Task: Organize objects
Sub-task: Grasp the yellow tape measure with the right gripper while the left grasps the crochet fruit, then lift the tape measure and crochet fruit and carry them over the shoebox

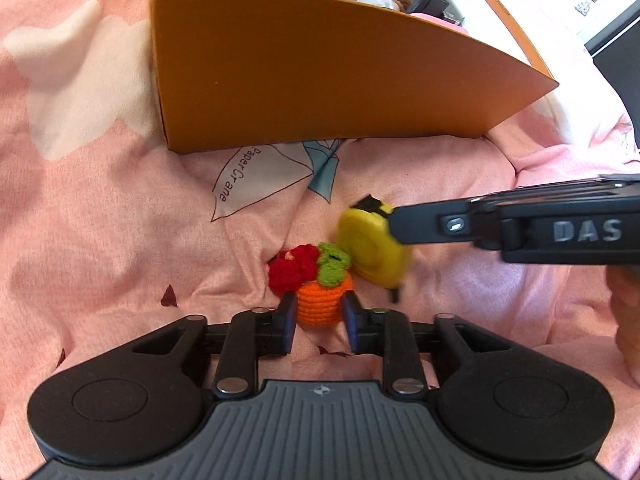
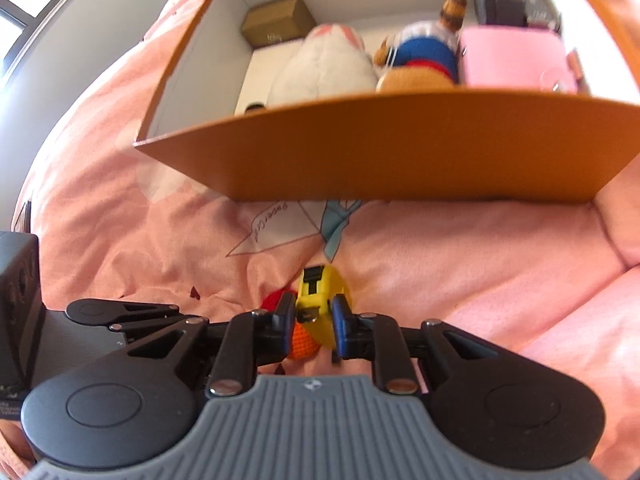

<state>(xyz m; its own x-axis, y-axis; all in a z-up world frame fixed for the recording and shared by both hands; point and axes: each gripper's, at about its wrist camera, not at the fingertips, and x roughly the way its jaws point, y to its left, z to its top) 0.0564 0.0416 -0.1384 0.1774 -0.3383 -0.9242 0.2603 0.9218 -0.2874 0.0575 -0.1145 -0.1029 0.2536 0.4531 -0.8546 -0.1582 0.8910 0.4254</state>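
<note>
Pickup step: left tool [image 1: 319,309] pinches the orange crocheted fruit [image 1: 320,304]; right tool [image 2: 312,314] clamps the yellow plastic tape measure [image 2: 320,300]. Next, lift both into the orange cardboard box [image 2: 360,152].

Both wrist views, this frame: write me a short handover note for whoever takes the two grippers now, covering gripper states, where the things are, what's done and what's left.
Left gripper: jaws on either side of the crochet toy, an orange ball with green leaves and a red flower, on the pink blanket; contact with the pads is not clear.
Right gripper: shut on the yellow tape measure, right beside the toy.
Orange box: just beyond both, open; already holds a white plush, a doll, a pink case and a small brown box.
Left: probably lift the tape measure and the toy and put both in the box.
</note>
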